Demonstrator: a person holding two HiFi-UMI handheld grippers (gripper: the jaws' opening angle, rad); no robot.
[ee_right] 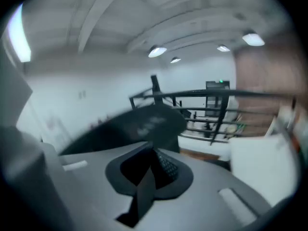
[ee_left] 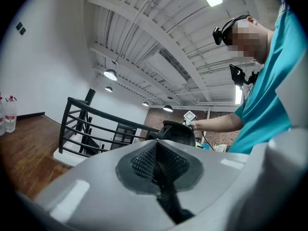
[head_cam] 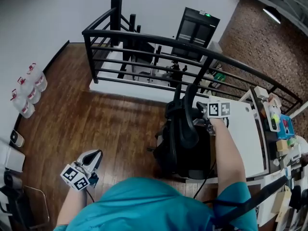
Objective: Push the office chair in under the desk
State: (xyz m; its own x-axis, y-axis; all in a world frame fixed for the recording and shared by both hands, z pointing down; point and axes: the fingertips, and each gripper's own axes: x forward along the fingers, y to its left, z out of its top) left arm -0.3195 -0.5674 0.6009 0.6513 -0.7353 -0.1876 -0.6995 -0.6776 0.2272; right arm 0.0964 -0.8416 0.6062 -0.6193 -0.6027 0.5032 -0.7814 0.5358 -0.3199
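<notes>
Beside the worktop's (head_cam: pixel 243 138) left edge, right tool (head_cam: pixel 207 123) grips the office chair (head_cam: pixel 183 141) by its stiff backrest top, probably rolling easily; left tool (head_cam: pixel 96 157) closed, empty.

No legible print found anywhere. Bottles (head_cam: pixel 30 88) at nine o'clock carry red labels, lettering too small. Green-lit sign atop dark cabinet (head_cam: pixel 195 32) at one o'clock: unreadable.

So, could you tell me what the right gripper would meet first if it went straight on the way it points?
Most likely the office chair: its dark back looms just beyond the right gripper in that gripper's own view. The blur hides whether they already touch.
</notes>
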